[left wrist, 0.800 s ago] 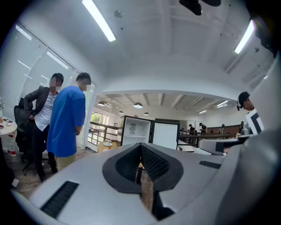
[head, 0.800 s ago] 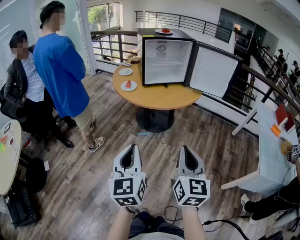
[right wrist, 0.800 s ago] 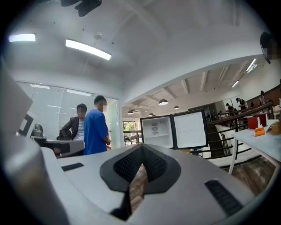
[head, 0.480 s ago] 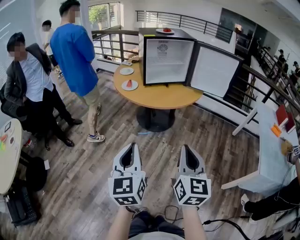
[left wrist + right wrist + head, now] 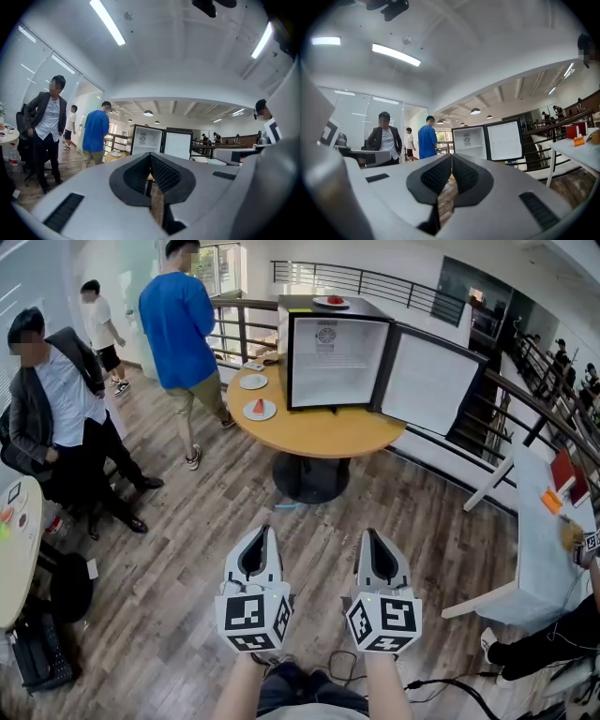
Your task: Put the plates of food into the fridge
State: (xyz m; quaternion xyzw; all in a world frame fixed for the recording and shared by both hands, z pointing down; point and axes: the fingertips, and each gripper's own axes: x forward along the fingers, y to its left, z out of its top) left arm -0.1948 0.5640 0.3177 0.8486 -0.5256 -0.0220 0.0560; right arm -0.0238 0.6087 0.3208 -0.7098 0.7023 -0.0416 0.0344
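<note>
A wood-plank floor (image 5: pixel 187 549) is spread through an open office hall, and a metal railing (image 5: pixel 375 282) is seen along the far side. A round wooden table (image 5: pixel 323 439) is set on the floor. A small fridge (image 5: pixel 325 371) is placed on it, with its door (image 5: pixel 427 382) swung wide to the right and its white shelves shown bare.

One plate on the fridge top (image 5: pixel 331 302) is loaded with red food. Two more are laid on the table just left of the fridge: the nearer plate (image 5: pixel 259 411) is topped with a red piece, while what lies on the farther plate (image 5: pixel 252 382) cannot be made out.

The left gripper (image 5: pixel 265 531) and the right gripper (image 5: pixel 367 533) are held low and level, side by side, pointed towards the table and well apart from it. In each gripper view the jaws are seen pressed together with nothing between them.

A person in a blue shirt (image 5: pixel 180 320) is stood beside the table, and a person in a dark jacket (image 5: pixel 52 409) is placed further left.
</note>
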